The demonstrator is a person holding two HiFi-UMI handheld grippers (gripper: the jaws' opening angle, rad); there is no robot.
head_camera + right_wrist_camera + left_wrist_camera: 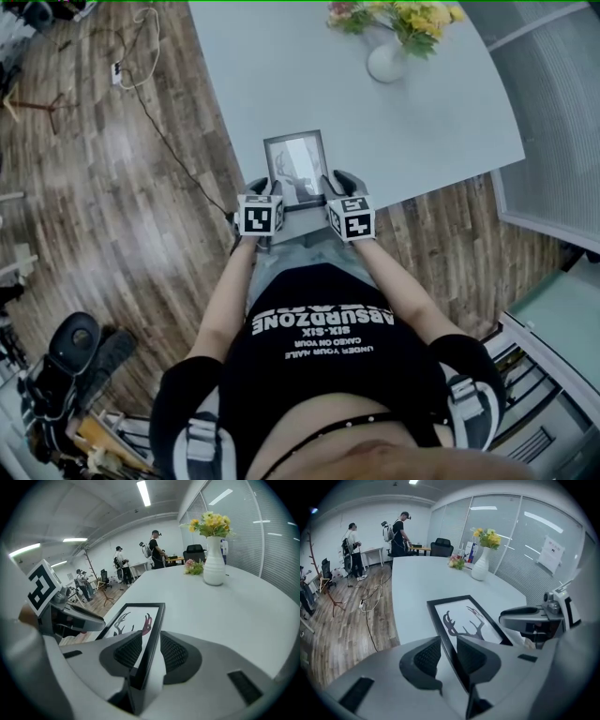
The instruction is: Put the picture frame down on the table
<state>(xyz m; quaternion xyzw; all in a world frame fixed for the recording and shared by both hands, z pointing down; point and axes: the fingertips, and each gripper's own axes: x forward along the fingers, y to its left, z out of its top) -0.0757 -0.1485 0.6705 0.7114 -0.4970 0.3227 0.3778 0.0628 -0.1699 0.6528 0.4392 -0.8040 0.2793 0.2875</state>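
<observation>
Picture frame (298,164), black-edged and carrying an antler print under what looks like glass, is held face up and tilted over the table edge farthest from the white vase (386,61), well apart from the vase itself. No view settles whether the frame's end towards the vase touches the tabletop. The left gripper (262,187) has its ribbed jaws clamped on one side rail and the right gripper (339,183) is clamped on the opposite rail, both at the end of the frame away from the vase, so the load is shared between them. Judged from these views, the frame should handle as a light, stiff object. Its smooth, narrow moulding could slip from a loose grip, and the glazed front would likely not survive a knock or a drop. The side rails look like the sound places to hold, with no pressure on the pane. The pale table (441,122) lies bare between frame and vase, which holds yellow flowers (412,14). Past the vase, other people (400,534) stand at the far end of the office.
</observation>
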